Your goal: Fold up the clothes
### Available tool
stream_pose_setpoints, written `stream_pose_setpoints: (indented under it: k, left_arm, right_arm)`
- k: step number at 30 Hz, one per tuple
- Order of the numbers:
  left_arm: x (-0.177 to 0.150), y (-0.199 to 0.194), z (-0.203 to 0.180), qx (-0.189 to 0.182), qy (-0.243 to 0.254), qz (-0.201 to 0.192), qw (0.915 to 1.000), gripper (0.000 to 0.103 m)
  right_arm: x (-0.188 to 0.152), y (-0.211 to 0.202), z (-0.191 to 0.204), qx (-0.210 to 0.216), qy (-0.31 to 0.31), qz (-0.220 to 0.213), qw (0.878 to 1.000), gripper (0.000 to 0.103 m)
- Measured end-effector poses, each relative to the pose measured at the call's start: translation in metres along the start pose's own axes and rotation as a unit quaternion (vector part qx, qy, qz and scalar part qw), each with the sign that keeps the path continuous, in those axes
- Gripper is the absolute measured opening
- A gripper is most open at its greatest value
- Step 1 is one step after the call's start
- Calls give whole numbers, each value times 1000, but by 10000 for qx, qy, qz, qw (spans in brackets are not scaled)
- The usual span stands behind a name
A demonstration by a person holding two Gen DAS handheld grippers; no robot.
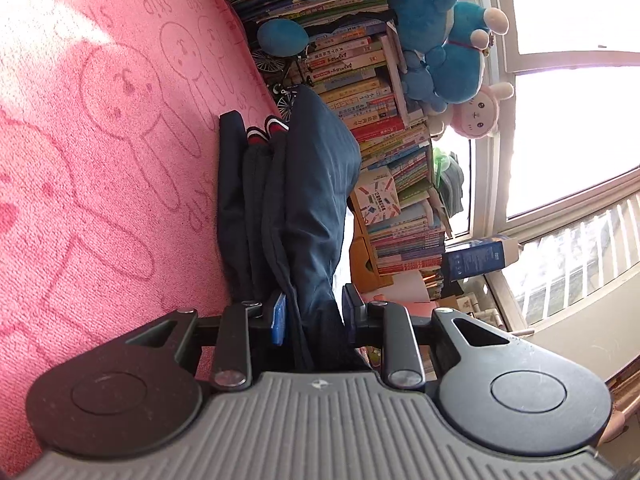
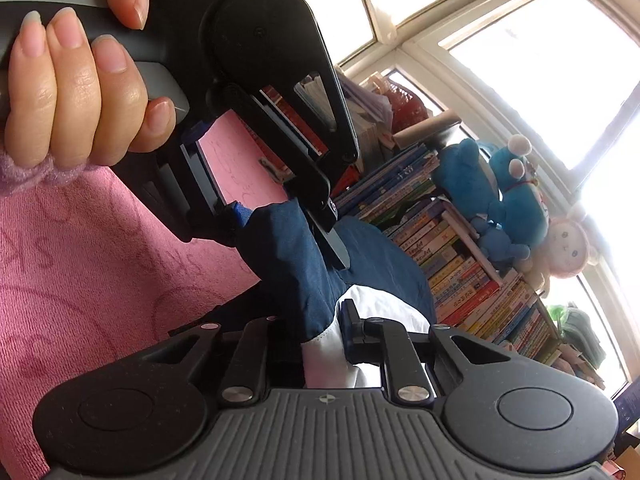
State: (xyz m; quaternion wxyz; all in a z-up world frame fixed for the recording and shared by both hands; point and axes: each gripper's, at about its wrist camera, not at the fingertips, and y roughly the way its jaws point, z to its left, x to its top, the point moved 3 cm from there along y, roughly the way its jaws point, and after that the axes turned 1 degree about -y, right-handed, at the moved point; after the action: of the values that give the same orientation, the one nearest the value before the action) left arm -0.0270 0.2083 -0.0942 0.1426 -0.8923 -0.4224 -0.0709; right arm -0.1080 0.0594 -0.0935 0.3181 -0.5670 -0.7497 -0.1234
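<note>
A navy garment (image 1: 308, 200) with red-and-white striped cuffs (image 1: 267, 129) hangs in folds beside the pink bedspread (image 1: 100, 160). My left gripper (image 1: 316, 316) is shut on its near edge, with cloth bunched between the blue-padded fingers. In the right wrist view, a hand (image 2: 76, 92) holds the left gripper (image 2: 288, 232), which clamps the navy garment (image 2: 296, 264) from above. My right gripper (image 2: 320, 332) is shut on the same cloth lower down, where a white lining (image 2: 332, 344) shows. The cloth hides its left finger.
Tall stacks of books (image 1: 372, 92) stand close behind the garment, with blue plush toys (image 1: 444, 40) and a pink rabbit plush (image 1: 480, 112) against the bright window (image 1: 572, 120). In the right wrist view, the books (image 2: 460, 264) and plush toys (image 2: 508, 200) are at the right.
</note>
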Motion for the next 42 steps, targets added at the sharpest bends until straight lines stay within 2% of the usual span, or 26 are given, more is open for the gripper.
stream_pose_setpoints:
  k: [3, 7, 8, 9, 10, 12, 17, 18, 19, 21, 23, 24, 25, 26, 28, 29, 30, 31, 32, 34, 38, 40, 41, 42]
  left_arm:
    - [8, 7, 1, 217, 64, 59, 9997, 49]
    - [20, 34, -10, 427, 393, 351, 9977, 51]
    - [23, 41, -15, 560, 584, 336, 9962, 50]
    - [27, 46, -19, 733, 765, 262, 9940, 39]
    - [31, 51, -22, 815, 935, 230, 9920, 23]
    - [33, 54, -24, 857, 1011, 253, 9909, 17]
    - [37, 58, -27, 939, 1116, 323, 9888, 19]
    - [37, 59, -27, 955, 1137, 338, 9883, 23]
    - [38, 60, -28, 972, 1158, 352, 9879, 33]
    - [40, 62, -29, 1005, 1199, 380, 9870, 39]
    - [41, 64, -30, 1037, 1241, 408, 9860, 36]
    - [42, 65, -30, 1054, 1262, 422, 9855, 31]
    - [40, 62, -31, 1034, 1289, 407, 9854, 27]
    - [39, 59, -32, 961, 1254, 412, 9866, 25]
    - [37, 54, -34, 868, 1227, 430, 9877, 23]
    - [35, 51, -35, 888, 1279, 431, 9869, 23]
    - [33, 48, -36, 907, 1331, 432, 9860, 23]
    - [33, 43, -37, 1033, 1465, 367, 9831, 24]
    - [35, 36, -37, 1192, 1600, 199, 9797, 26]
    - [45, 16, -35, 1478, 1624, -374, 9749, 30]
    - [57, -19, -39, 1547, 1538, -953, 9713, 27]
    - [53, -24, -40, 840, 1228, -601, 9870, 30]
    - [50, -24, -40, 412, 1007, -299, 9936, 33]
    - [46, -18, -39, 206, 867, -81, 9960, 40]
  right_arm:
    - [0, 1, -2, -28, 27, -62, 10000, 11]
    - [-1, -2, 2, 11, -8, -56, 10000, 9]
    - [-1, -3, 3, 19, -12, -56, 10000, 9]
    - [-1, -4, 3, 36, -13, -51, 10000, 8]
    - [-1, -4, 4, 63, -15, -41, 10000, 8]
    - [-2, -5, 4, 115, -26, -32, 9999, 7]
    - [-2, -8, 11, 200, -168, -96, 9996, 6]
    - [-1, -8, 11, 196, -167, -88, 9996, 6]
    - [-1, -7, 11, 188, -155, -75, 9997, 6]
    - [0, -5, 11, 151, -159, -26, 9998, 7]
    - [2, 0, 12, 82, -201, 55, 9997, 8]
    - [3, 3, 12, 47, -223, 96, 9997, 11]
    - [4, 6, 13, 13, -244, 137, 9996, 15]
    - [5, 8, 13, -22, -265, 178, 9995, 16]
    - [5, 13, 14, -61, -263, 233, 9994, 25]
    - [3, 15, 13, -59, -230, 242, 9994, 25]
    - [1, 16, 12, -57, -197, 250, 9995, 17]
    - [0, 15, 9, -48, -88, 215, 9997, 9]
    - [-2, 13, 4, -38, 38, 170, 9998, 8]
    - [-3, 7, -4, -97, 213, 48, 9997, 7]
    - [-2, 0, -27, -185, 673, -55, 9975, 7]
    - [-1, -2, -38, -196, 862, -96, 9960, 7]
    - [0, -3, -42, -218, 872, -135, 9959, 7]
    - [-1, -3, -42, -199, 850, -150, 9961, 7]
